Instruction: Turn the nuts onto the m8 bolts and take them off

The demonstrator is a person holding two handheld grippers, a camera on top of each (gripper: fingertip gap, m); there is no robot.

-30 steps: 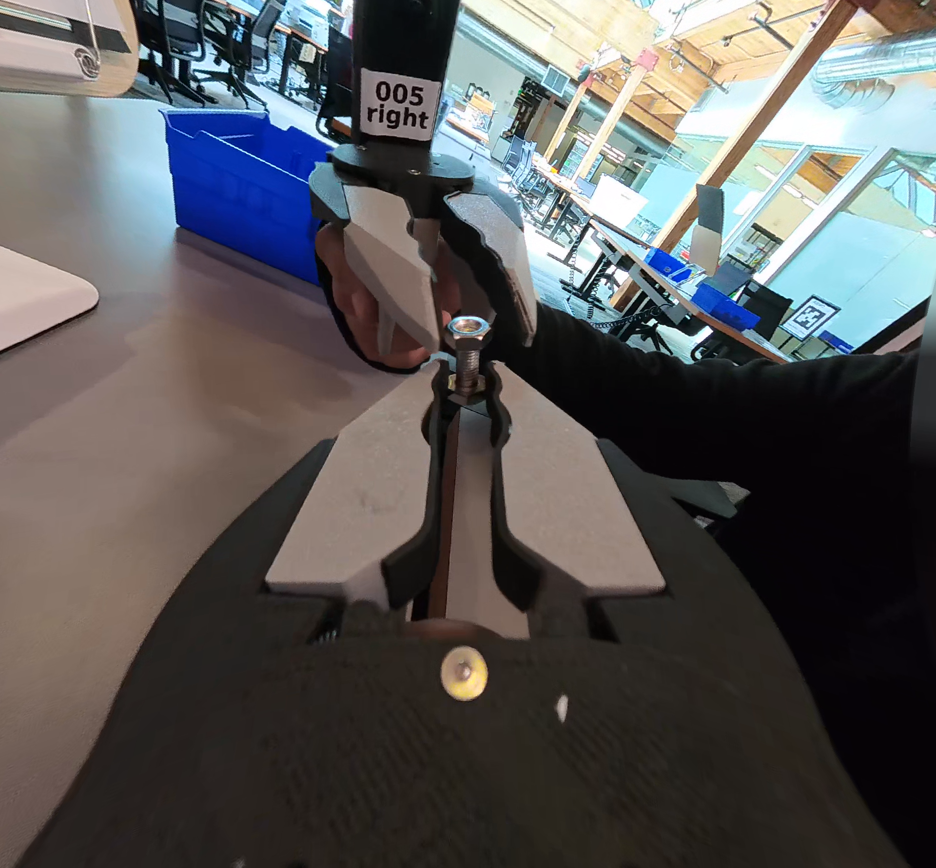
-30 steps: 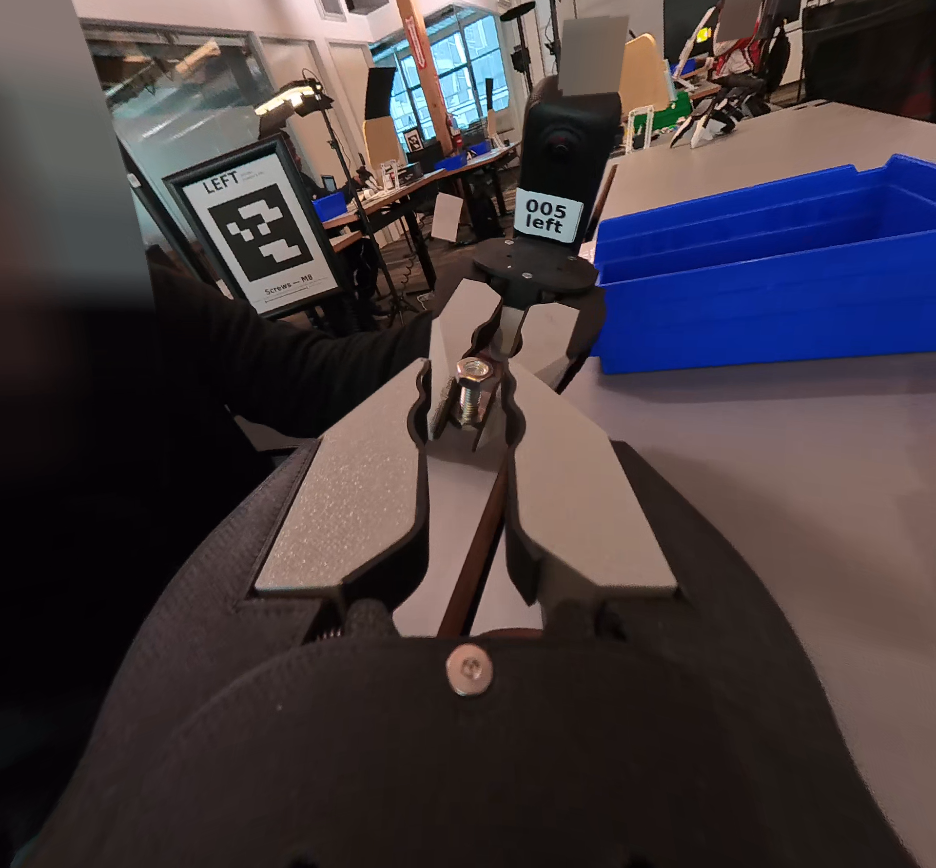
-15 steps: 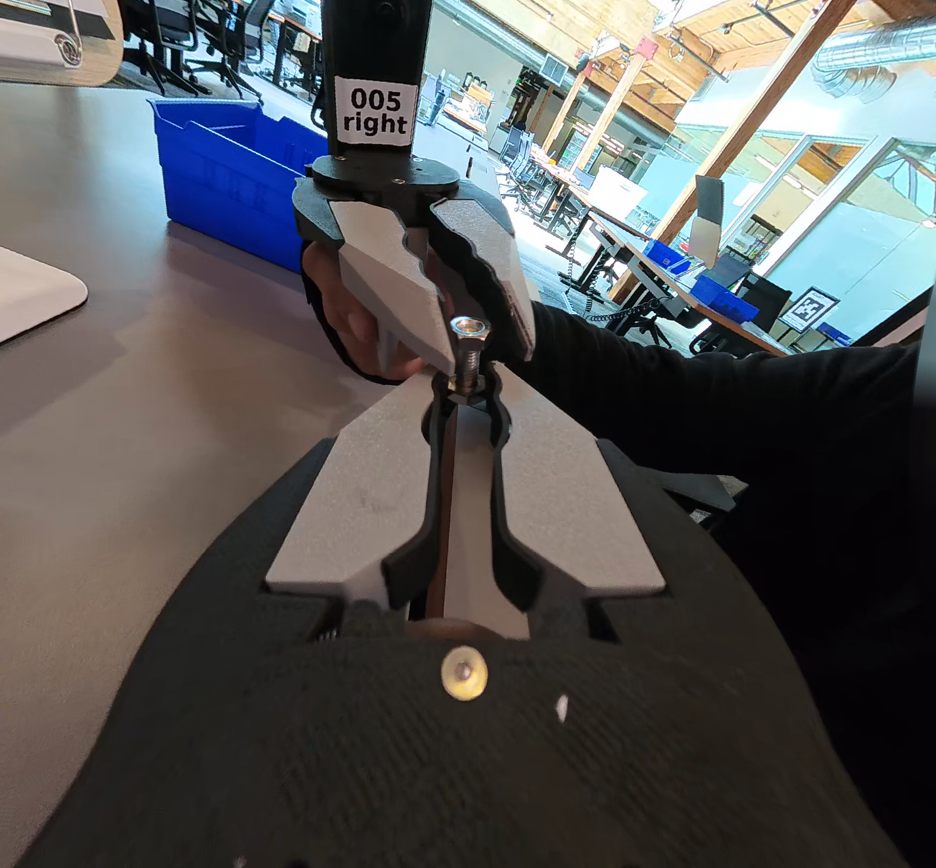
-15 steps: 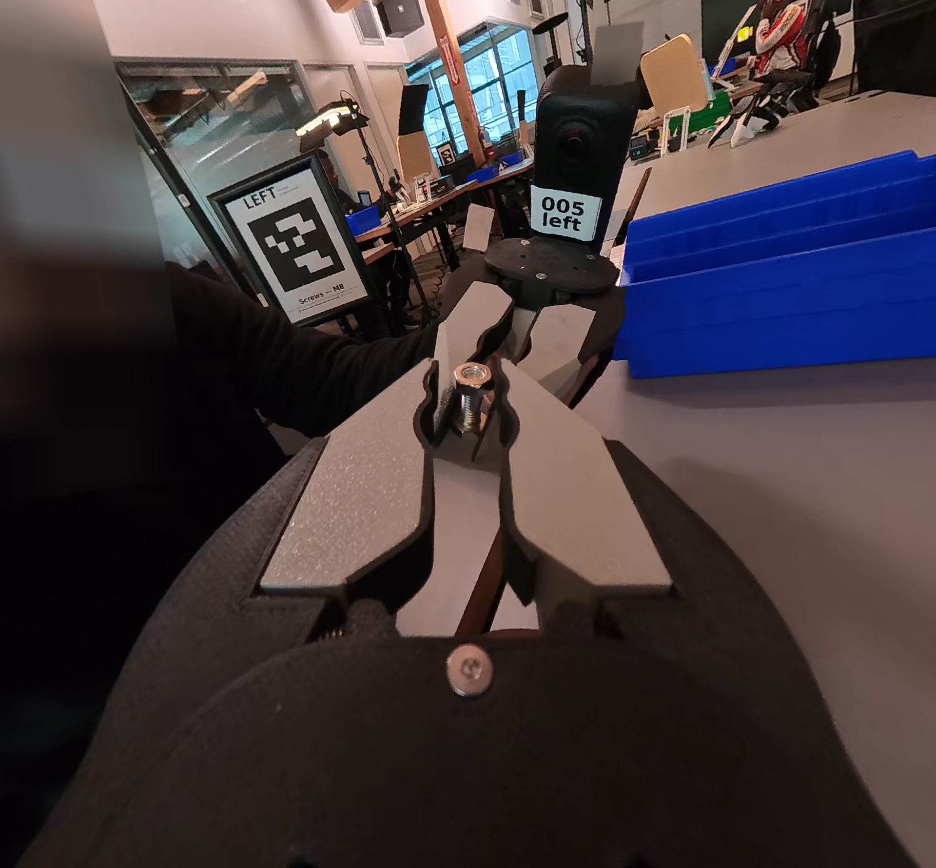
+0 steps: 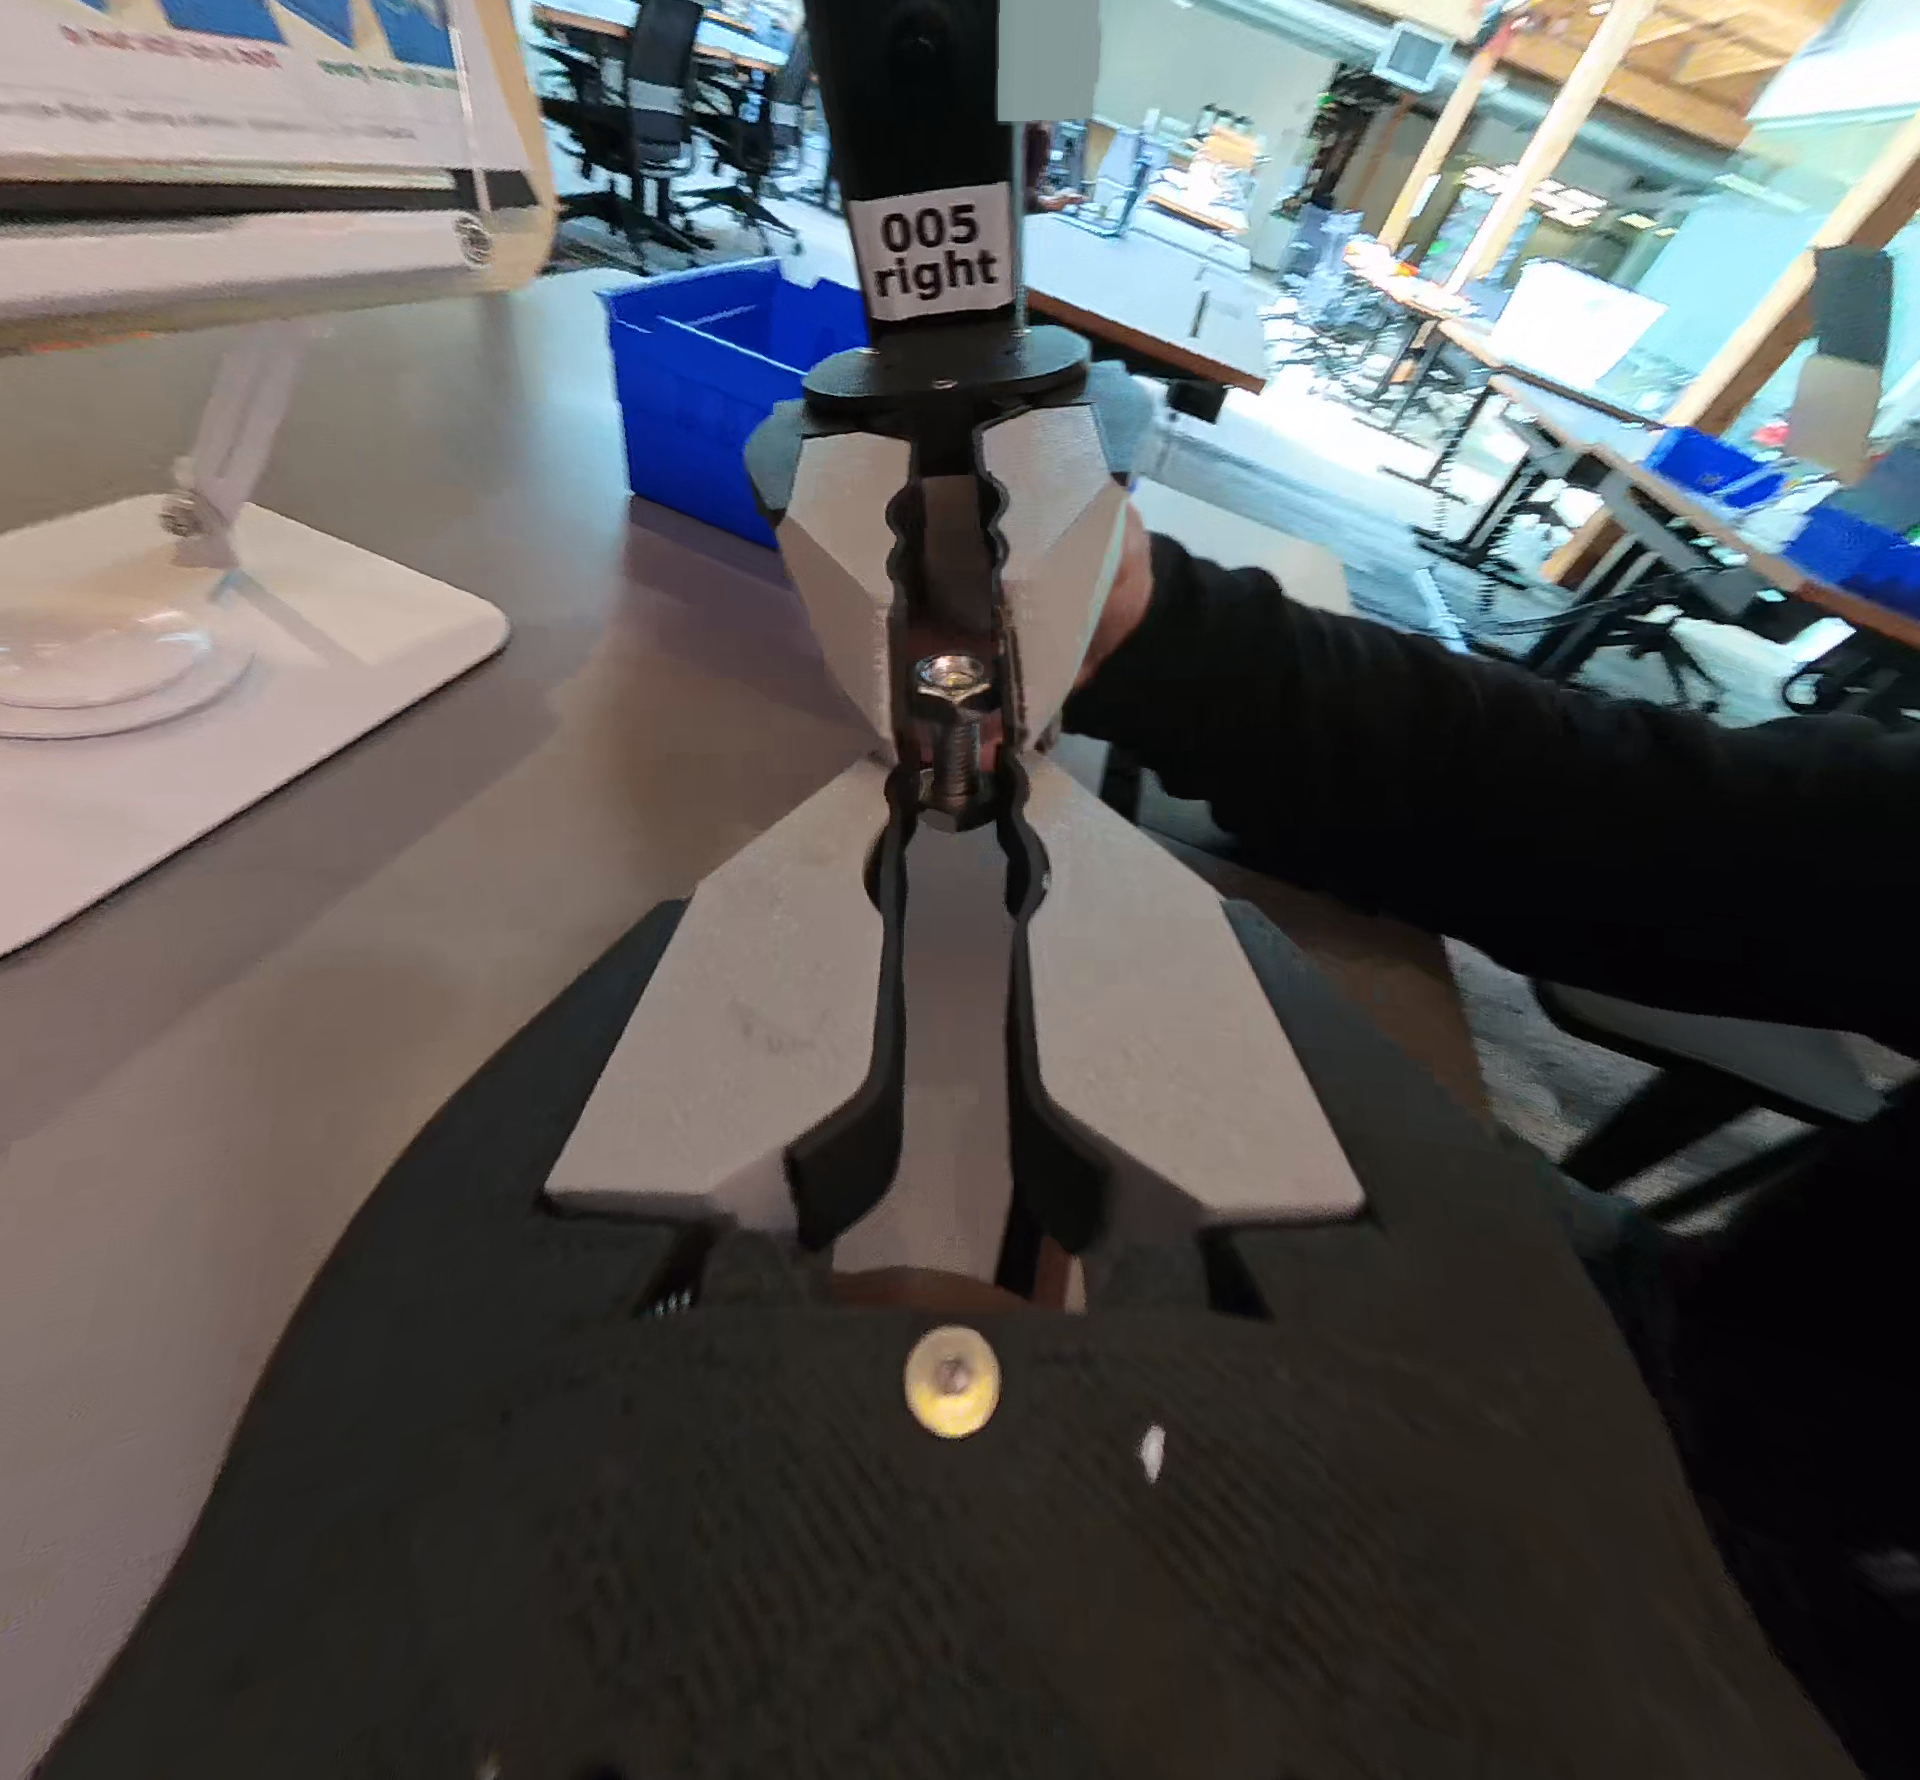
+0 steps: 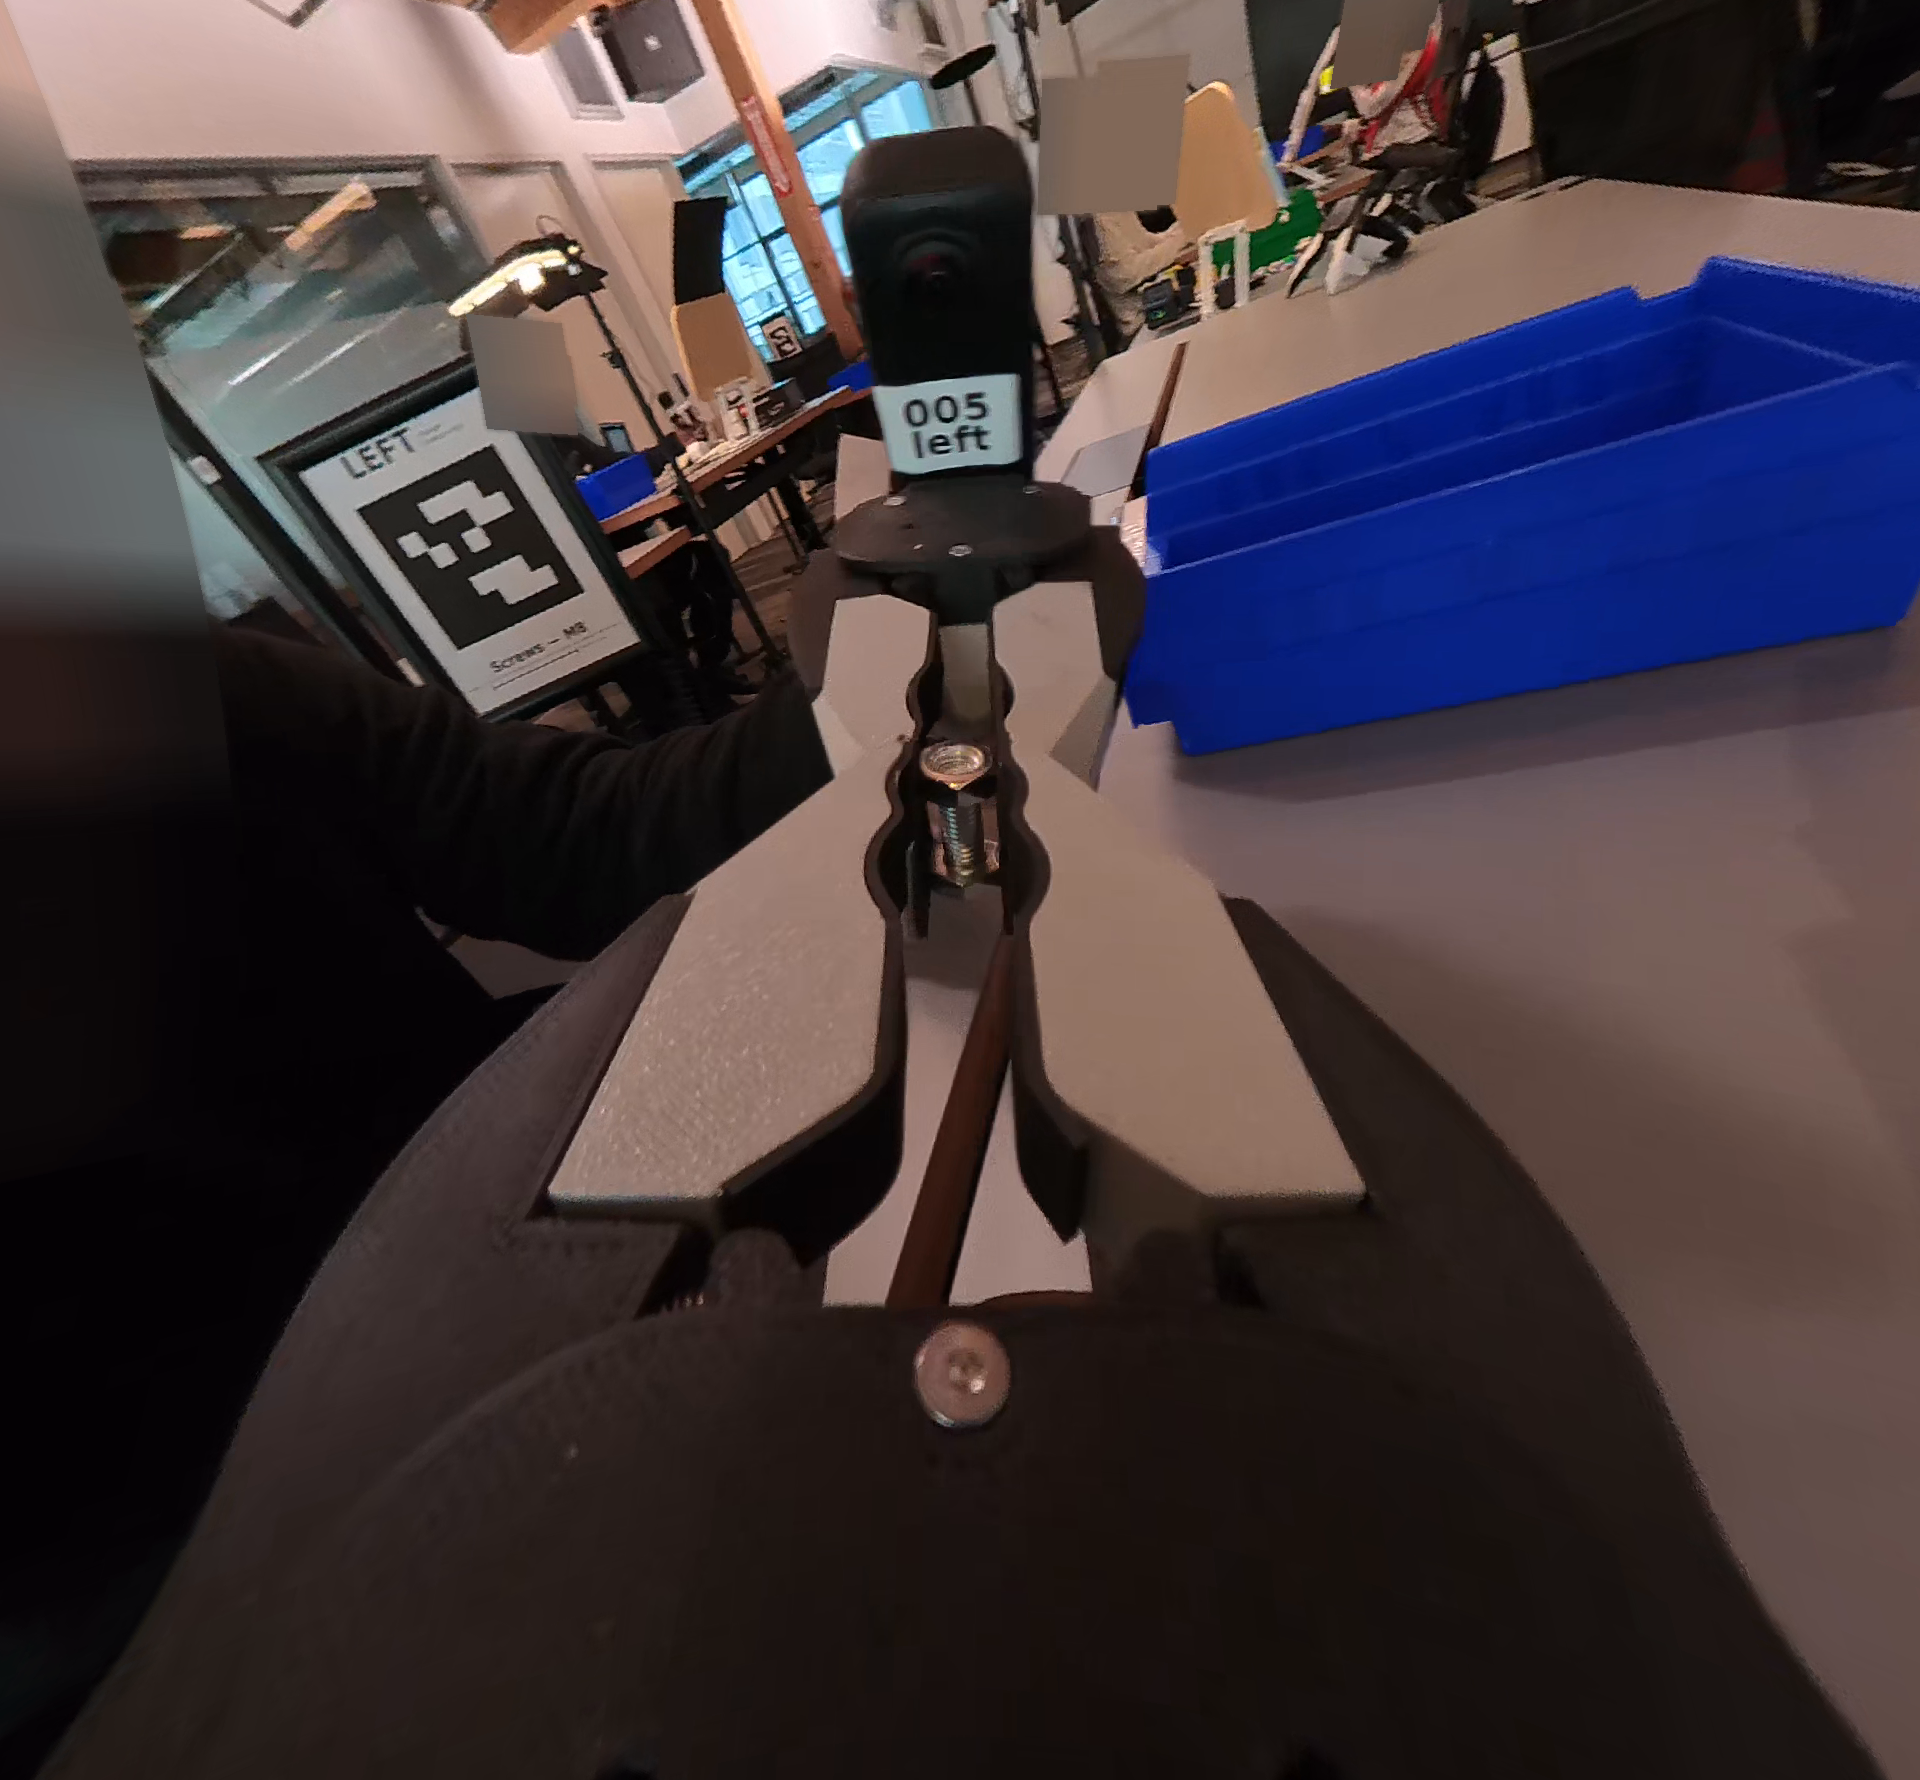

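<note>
A steel M8 bolt (image 5: pixel 951 743) with a nut on it is held in the air over the table's edge, between two grippers that face each other tip to tip. My left gripper (image 5: pixel 954 800) is shut on the thin dark nut (image 5: pixel 951 811) at its near end. My right gripper (image 5: pixel 954 738) comes from the far side and is shut on the bright hex head (image 5: pixel 948 676). In the right wrist view my right gripper (image 6: pixel 958 826) holds the head (image 6: pixel 961 857), the thread (image 6: pixel 956 816) runs away from it, and the nut (image 6: pixel 956 762) sits at the left gripper (image 6: pixel 956 733).
A blue bin (image 5: pixel 707 380) stands on the grey table (image 5: pixel 416 847); it also shows in the right wrist view (image 6: pixel 1507 525). A white stand base (image 5: pixel 208 650) carries a sign at left. Black sleeves (image 5: pixel 1455 795) (image 6: pixel 468 816) reach in. A framed marker board (image 6: pixel 468 556) stands off the table. My two grippers' fingertips are within a few centimetres of each other.
Both grippers have rolled about the bolt's axis and now line up straight, jaws level. The left view has swung to show the white stand. Both grips have held.
</note>
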